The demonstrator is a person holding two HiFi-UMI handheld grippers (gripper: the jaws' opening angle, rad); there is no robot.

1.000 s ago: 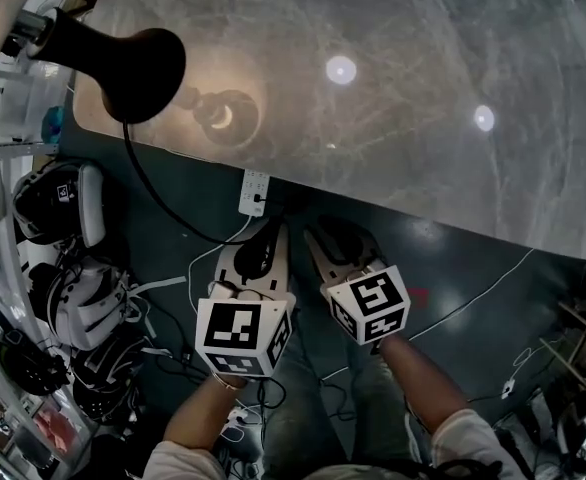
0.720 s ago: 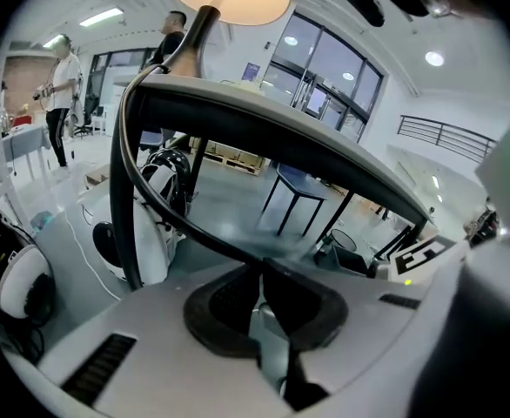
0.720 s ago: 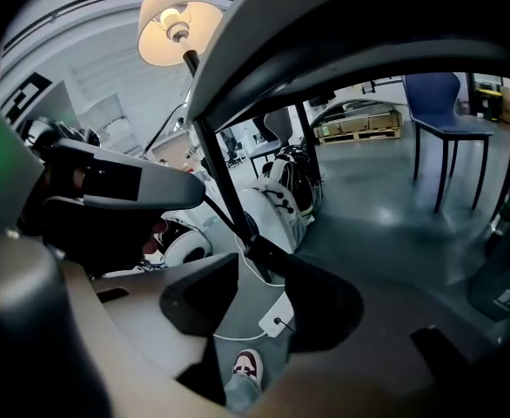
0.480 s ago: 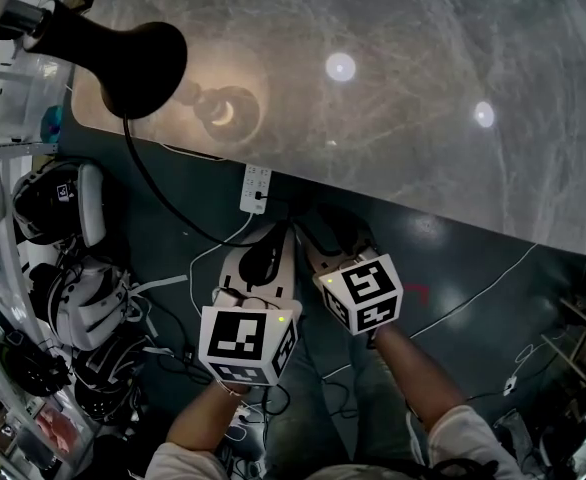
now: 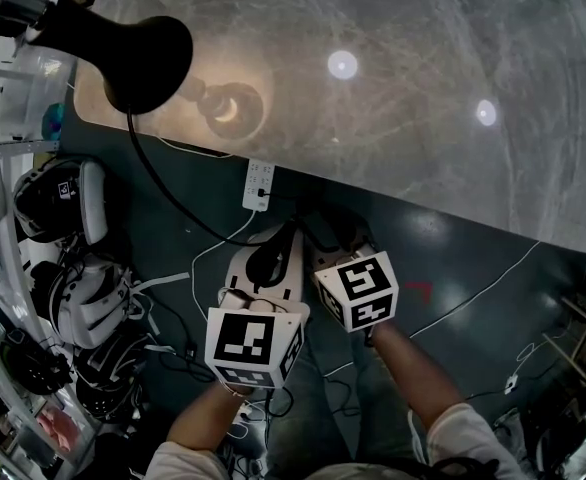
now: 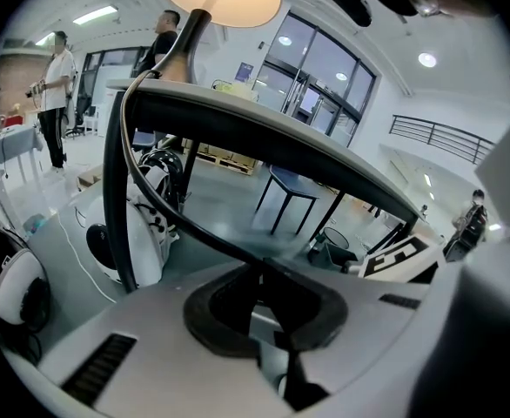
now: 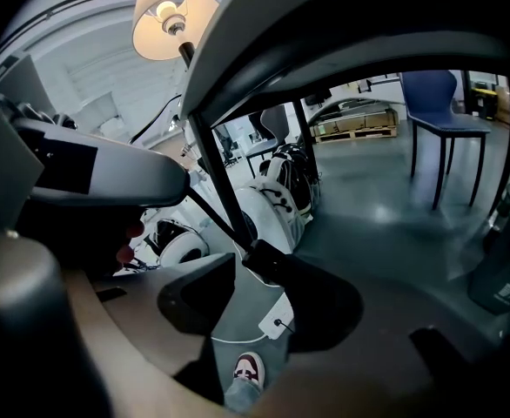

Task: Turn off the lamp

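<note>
**Head view:** A black bell-shaded lamp (image 5: 138,53) is seen at the upper left of the frame, over the edge of a round frosted-glass tabletop (image 5: 423,98), on which a warm glow is cast beside it. Its black cord (image 5: 163,193) is run down to lower centre. There the left claw (image 5: 273,253) and the right claw (image 5: 333,230) are held side by side, near a white power strip (image 5: 258,186) on the floor.

**Left gripper view:** The lamp is shown lit at top centre. The cord is pinched in the nearly closed left claw at lower centre.

**Right gripper view:** The lamp is shown lit at upper left. The right claw's jaws have just been opening and are spread wide. A black switch block (image 7: 268,262) on the cord lies at their tips, unpinched.
</note>
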